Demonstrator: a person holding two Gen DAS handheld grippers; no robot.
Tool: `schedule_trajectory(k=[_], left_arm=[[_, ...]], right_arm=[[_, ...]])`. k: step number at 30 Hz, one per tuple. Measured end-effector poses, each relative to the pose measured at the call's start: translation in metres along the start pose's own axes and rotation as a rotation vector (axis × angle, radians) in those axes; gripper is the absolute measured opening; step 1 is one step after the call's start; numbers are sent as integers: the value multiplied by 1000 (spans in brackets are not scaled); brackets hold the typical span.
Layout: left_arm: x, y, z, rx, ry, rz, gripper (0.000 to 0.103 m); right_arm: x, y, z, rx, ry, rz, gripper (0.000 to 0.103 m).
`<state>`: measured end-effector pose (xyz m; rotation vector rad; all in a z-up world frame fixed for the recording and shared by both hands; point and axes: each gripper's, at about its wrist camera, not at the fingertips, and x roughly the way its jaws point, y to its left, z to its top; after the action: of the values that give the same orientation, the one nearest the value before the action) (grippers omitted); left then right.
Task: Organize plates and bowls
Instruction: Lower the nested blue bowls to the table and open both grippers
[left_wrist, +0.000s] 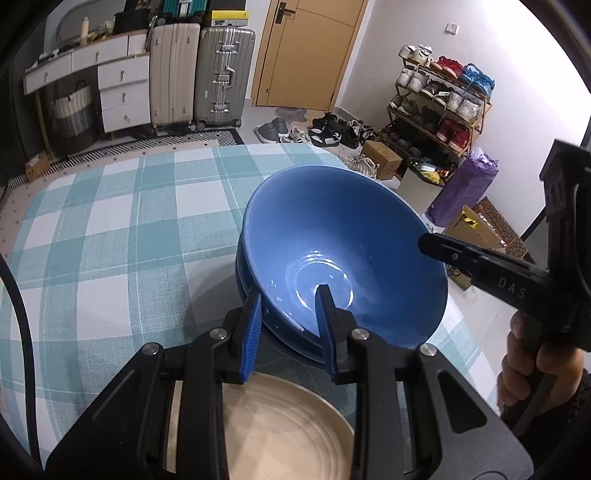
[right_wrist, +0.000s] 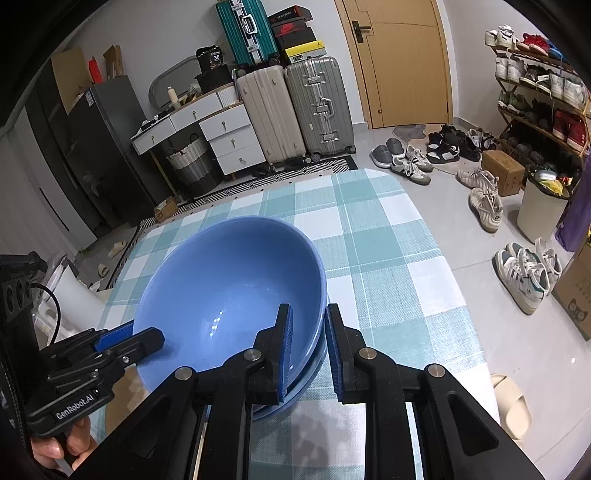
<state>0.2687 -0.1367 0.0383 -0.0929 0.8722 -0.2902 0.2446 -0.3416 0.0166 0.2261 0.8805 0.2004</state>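
Checked cloth covers the worktop (left_wrist: 110, 229). Nearest, a cream plate (left_wrist: 280, 432) lies half hidden beneath the left tool (left_wrist: 288, 310), which straddles the stacked blue bowls' (left_wrist: 343, 240) rim; right tool (right_wrist: 308, 339) grips the opposite rim.

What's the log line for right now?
left gripper: straddles blue bowl rim | right gripper: straddles opposite rim | bowl: nested in second bowl
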Motion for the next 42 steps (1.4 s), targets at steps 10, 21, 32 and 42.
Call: schedule_trajectory(k=[10,21,32,42], left_arm=[[11,-5,-5,44,2,48,25],[14,-7,-7,65,2,64,25],[19,-3,-8,70,18,77,26],[29,9,-10,41,42,62,30]], right_arm=[[8,0,-5,-5,9,-8,19],[9,0,-8,-5,14,-10,19],[12,3,-11,-29,21,-24,19],[14,4,-12,-55,49,-36,21]])
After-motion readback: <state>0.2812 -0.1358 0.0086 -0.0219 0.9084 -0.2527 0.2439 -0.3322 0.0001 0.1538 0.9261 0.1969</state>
